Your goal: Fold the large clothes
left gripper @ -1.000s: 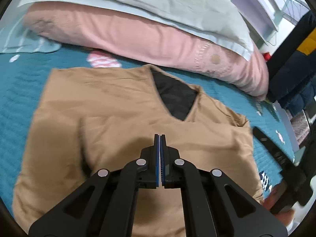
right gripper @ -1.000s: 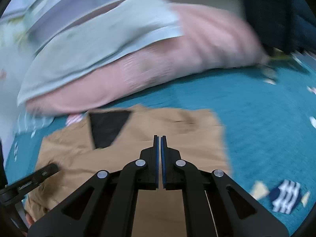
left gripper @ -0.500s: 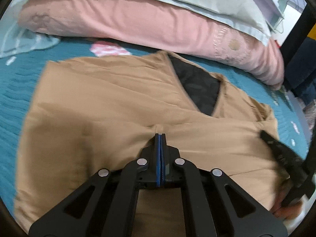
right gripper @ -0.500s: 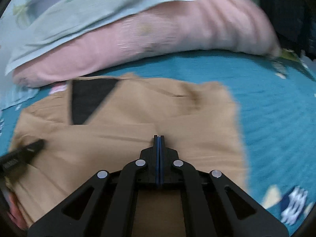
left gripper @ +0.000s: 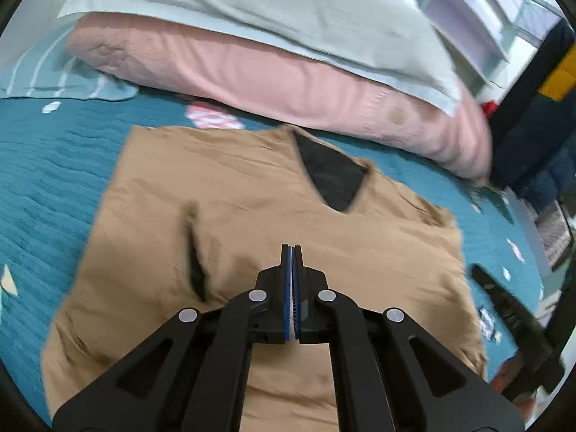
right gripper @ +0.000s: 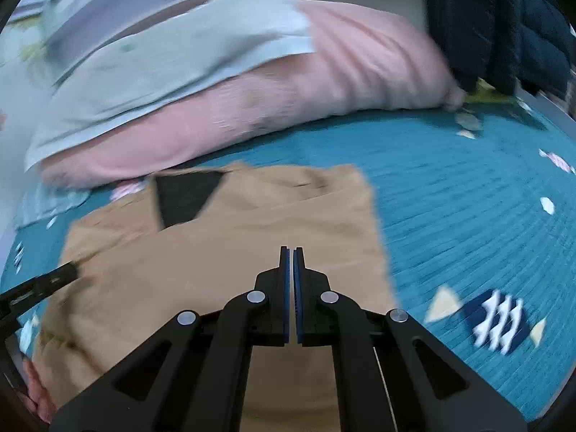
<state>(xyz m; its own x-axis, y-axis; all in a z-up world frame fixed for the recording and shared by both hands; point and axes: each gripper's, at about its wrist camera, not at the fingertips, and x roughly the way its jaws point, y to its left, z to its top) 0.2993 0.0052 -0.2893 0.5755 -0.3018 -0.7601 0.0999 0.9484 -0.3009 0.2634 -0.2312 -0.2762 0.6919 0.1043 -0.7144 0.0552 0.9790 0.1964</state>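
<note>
Folded tan garment with a black lining at the V-neck [left gripper: 252, 223] lies flat on the teal quilted bedspread [left gripper: 46, 187], both grippers above it.

The left gripper [left gripper: 292, 252] and the right gripper [right gripper: 291, 253] each have their blue-padded jaws closed on nothing, hanging over the near part of the cloth. Behind the garment a long pink pillow [left gripper: 273, 75] lies under a pale green pillow [left gripper: 259, 7]. The right view is blurred.
</note>
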